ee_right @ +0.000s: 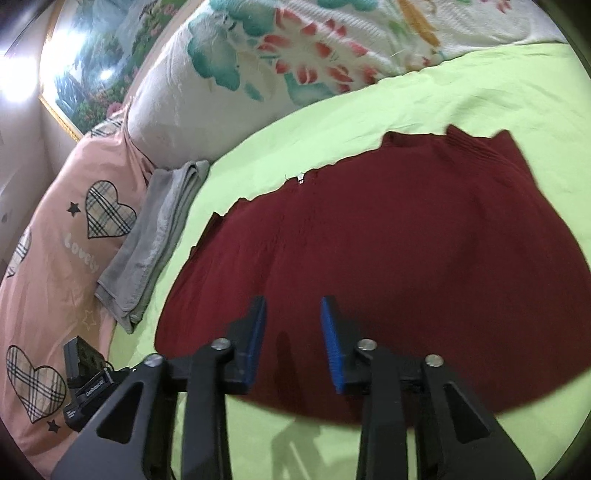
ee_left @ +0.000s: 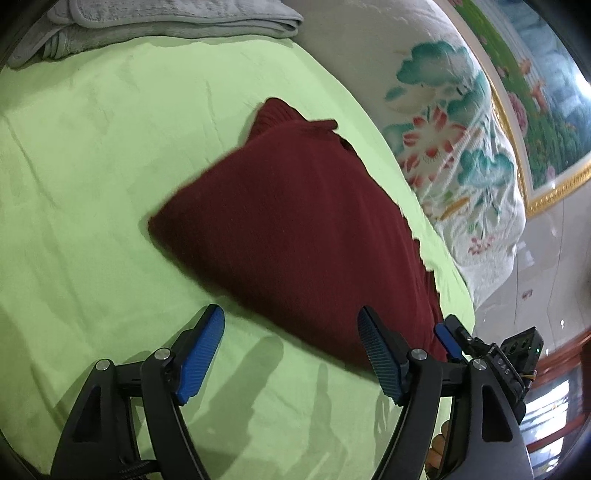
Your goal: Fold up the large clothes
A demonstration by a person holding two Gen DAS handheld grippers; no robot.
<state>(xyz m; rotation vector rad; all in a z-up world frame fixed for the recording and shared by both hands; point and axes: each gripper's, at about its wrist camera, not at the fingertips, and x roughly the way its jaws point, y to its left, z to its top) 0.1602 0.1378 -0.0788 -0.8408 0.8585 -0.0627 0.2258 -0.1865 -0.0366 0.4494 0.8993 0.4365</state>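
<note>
Both grippers empty: left gripper (ee_left: 291,350) wide beside maroon sweater (ee_left: 295,229); right gripper (ee_right: 293,341) half-open above it.

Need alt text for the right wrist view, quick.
A dark red sweater lies on a light green sheet, the right gripper above its near edge, jaws apart, holding nothing. A folded grey towel lies left.

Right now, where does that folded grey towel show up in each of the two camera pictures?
Left wrist view: the folded grey towel lies at the top left, beyond the green sheet.
Right wrist view: the towel lies at the left, between the pink heart-print bedding and the sheet.
Shared landmark: the dark red sweater.
</note>
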